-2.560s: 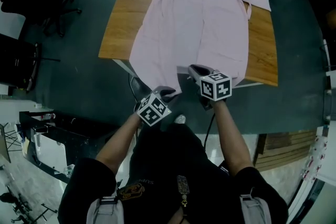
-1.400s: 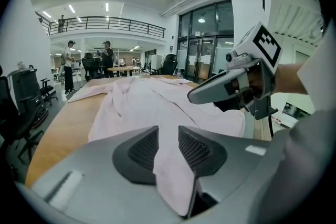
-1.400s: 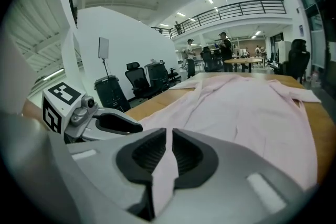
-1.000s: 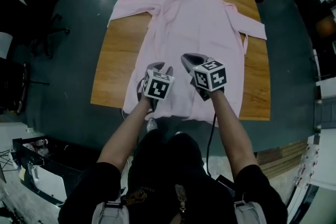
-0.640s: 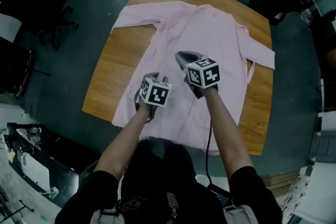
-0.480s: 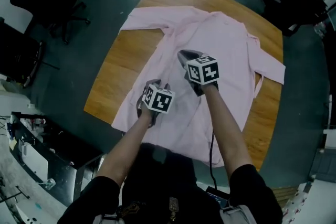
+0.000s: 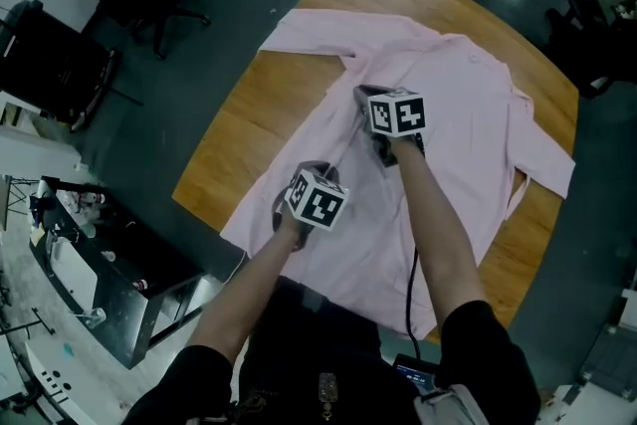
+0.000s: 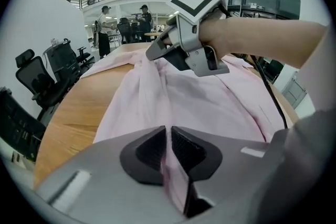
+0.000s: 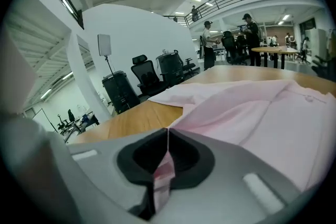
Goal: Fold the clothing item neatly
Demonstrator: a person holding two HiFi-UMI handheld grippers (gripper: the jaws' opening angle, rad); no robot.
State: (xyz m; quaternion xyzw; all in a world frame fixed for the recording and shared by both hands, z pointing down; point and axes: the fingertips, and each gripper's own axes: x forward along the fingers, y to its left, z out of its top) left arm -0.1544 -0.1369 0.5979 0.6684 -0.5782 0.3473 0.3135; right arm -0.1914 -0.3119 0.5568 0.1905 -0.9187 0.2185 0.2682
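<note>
The pink shirt [image 7: 478,105] lies spread across the wooden desk [image 7: 249,129], sleeves at the far end. Left gripper [image 8: 169,136]: jaws have just been closing and now clamp a ridge of shirt fabric near the shirt's left edge. Right gripper [image 9: 167,136]: clenched on a fabric fold farther up the shirt
</note>
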